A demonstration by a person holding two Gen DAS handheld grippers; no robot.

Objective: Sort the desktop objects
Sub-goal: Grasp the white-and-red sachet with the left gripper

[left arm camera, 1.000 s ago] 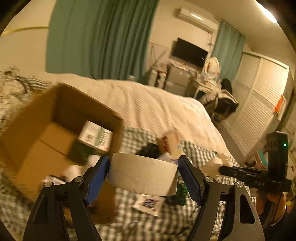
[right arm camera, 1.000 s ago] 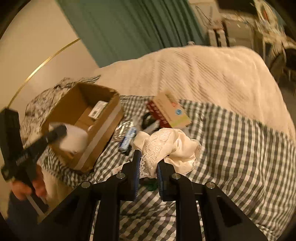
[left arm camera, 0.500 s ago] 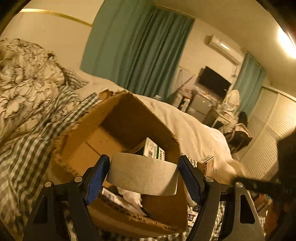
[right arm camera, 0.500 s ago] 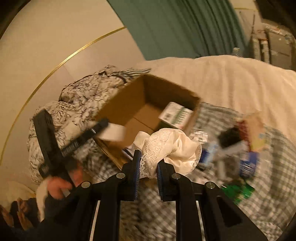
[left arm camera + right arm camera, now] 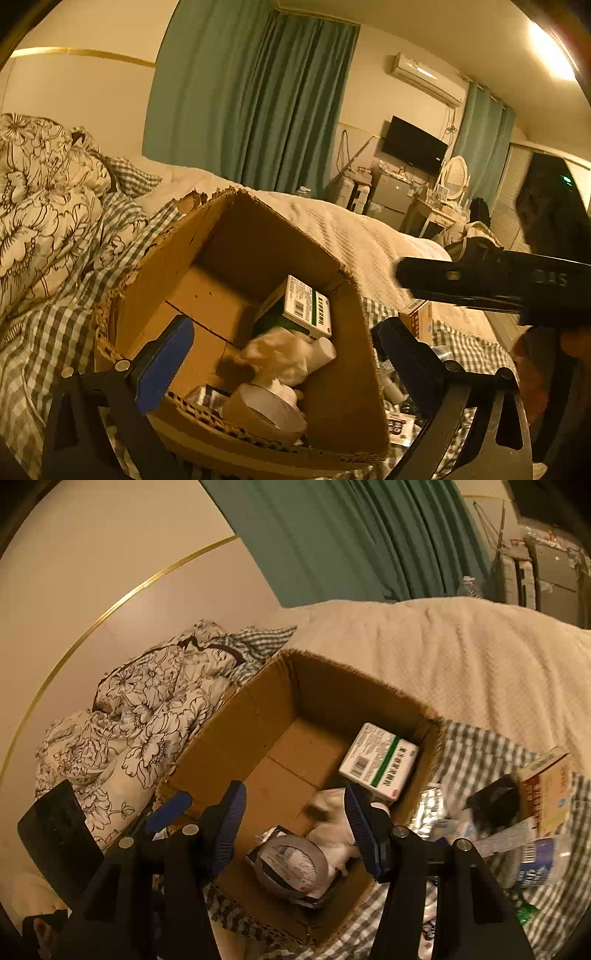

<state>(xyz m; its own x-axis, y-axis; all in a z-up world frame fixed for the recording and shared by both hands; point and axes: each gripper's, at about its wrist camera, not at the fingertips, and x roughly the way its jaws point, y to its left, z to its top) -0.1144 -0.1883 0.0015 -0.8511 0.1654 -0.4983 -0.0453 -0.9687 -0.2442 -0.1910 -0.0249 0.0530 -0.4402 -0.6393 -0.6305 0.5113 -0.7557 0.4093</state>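
Observation:
An open cardboard box (image 5: 221, 243) (image 5: 258, 716) stands on the checked bedspread. Inside lie a roll of tape (image 5: 264, 411) (image 5: 291, 866), a cream lace cloth (image 5: 280, 354) (image 5: 332, 834) and a white and green carton (image 5: 304, 306) (image 5: 380, 764). My left gripper (image 5: 284, 365) is open and empty above the box's near wall. My right gripper (image 5: 295, 827) is open and empty above the box, and shows in the left wrist view (image 5: 480, 280) at the right. The left gripper's blue pad (image 5: 168, 808) shows in the right wrist view.
Loose items lie right of the box: a brown carton (image 5: 546, 794) (image 5: 421, 321), a black object (image 5: 495, 806), a blue and white bottle (image 5: 535, 860), a foil packet (image 5: 430, 812). A flowered duvet (image 5: 147, 716) is heaped left. A cream blanket (image 5: 461, 653) covers the bed behind.
Both grippers have opened. The tape roll has dropped from the left gripper into the box, and the lace cloth has dropped from the right gripper into it.

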